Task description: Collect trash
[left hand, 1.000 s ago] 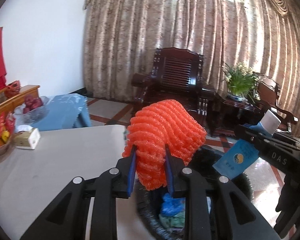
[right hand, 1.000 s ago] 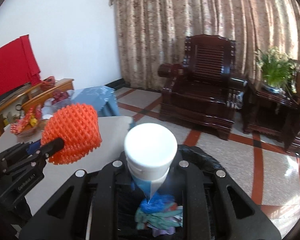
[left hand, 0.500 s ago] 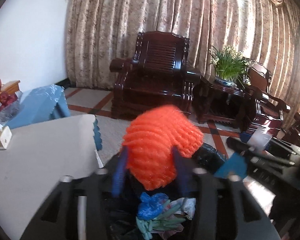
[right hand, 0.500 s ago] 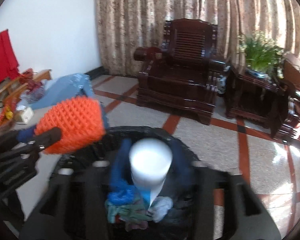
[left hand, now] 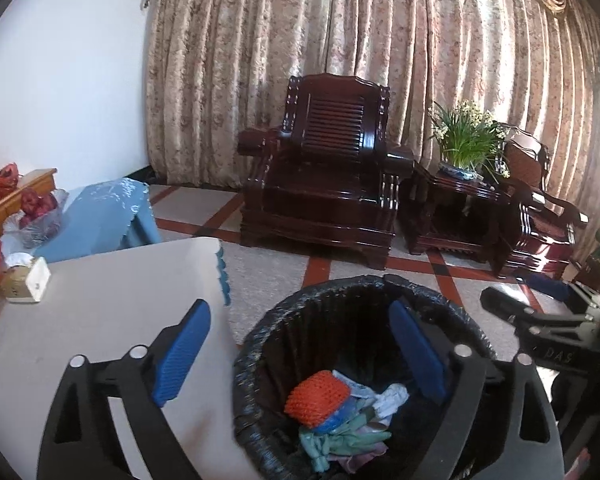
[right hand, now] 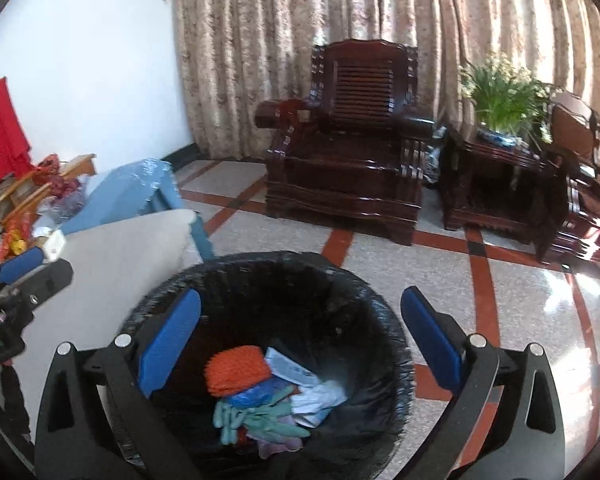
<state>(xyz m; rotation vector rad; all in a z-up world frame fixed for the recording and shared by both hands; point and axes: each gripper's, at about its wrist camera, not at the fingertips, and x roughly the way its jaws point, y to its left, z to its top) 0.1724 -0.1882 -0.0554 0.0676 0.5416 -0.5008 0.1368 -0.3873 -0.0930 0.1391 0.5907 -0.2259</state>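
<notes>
Both my hand-held grippers released over the bin [right hand: 260, 280].
Left hand-held gripper [left hand: 300, 352] and right hand-held gripper [right hand: 300, 340] have just been opening, nothing between; orange foam net [left hand: 315, 396] lies inside, table [left hand: 100, 300] beside.

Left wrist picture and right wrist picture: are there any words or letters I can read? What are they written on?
"DAS" on the right gripper body, seen from the left wrist.
White lettering on the left gripper body, seen from the right wrist: cut off and too blurred to read.
Printing on the white packet in the trash bin: too small to read.
</notes>
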